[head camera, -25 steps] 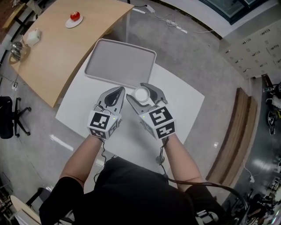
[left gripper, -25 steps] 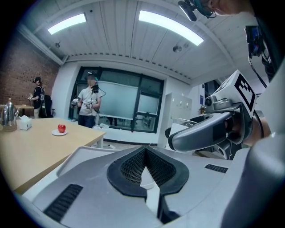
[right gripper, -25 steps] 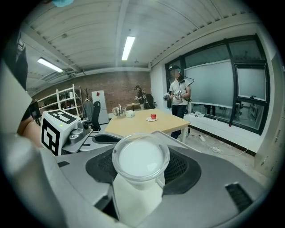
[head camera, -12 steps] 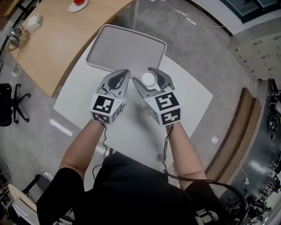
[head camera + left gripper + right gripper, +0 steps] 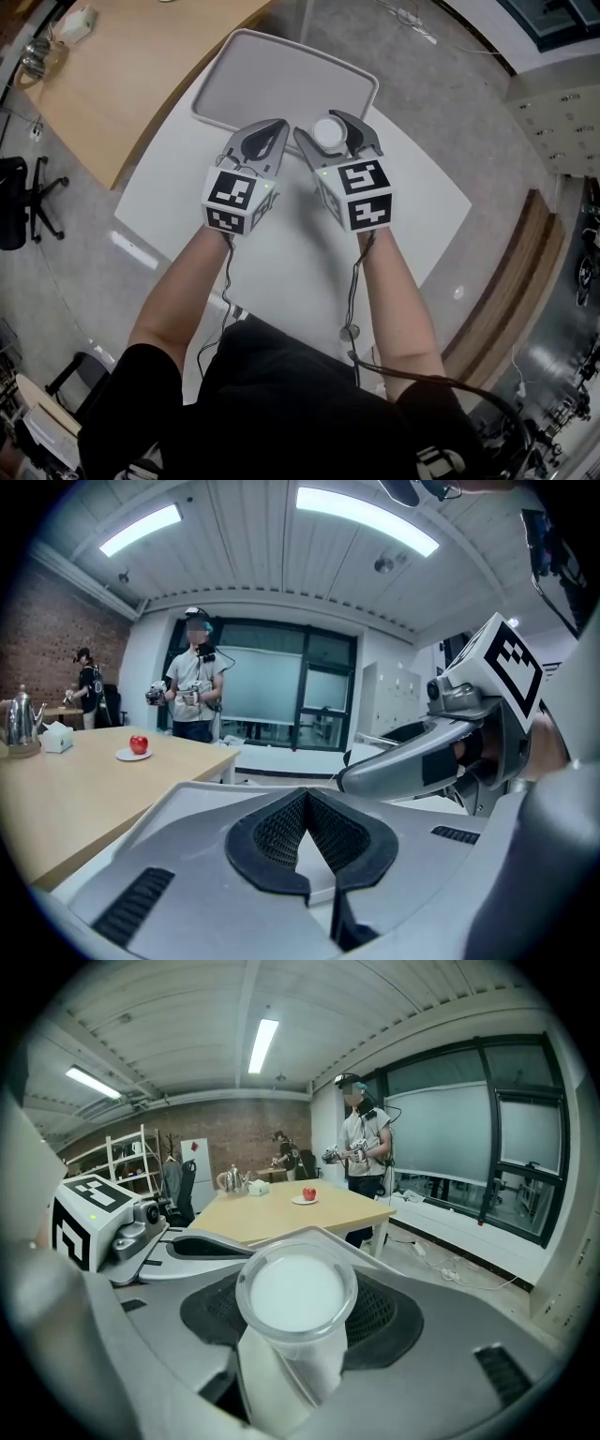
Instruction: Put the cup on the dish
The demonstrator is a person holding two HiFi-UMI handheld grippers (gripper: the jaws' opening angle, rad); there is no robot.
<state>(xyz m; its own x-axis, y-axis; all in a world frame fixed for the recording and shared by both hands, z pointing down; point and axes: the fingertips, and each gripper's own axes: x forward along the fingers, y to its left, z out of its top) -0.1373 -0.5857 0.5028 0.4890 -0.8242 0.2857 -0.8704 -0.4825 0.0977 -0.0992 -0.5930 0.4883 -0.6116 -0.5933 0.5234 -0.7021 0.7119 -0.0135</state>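
Observation:
A grey tray (image 5: 281, 80) lies at the far end of the white table (image 5: 281, 253). My right gripper (image 5: 330, 126) is shut on a small white cup (image 5: 328, 134), which it holds upright just over the tray's near edge. In the right gripper view the cup (image 5: 295, 1302) fills the gap between the dark pads, its round rim on top. My left gripper (image 5: 270, 131) is shut with nothing in it, close beside the right one on its left, also at the tray's near edge. Its pads (image 5: 272, 832) meet at the tips.
A wooden table (image 5: 122, 66) stands behind and to the left of the white one. On it are an apple on a small plate (image 5: 138, 745) and a metal kettle (image 5: 21, 726). An office chair (image 5: 19, 202) is at the far left. Two people stand in the background.
Both grippers have moved forward together to the tray's near edge. The cup stays in the right gripper and the left one stays shut.

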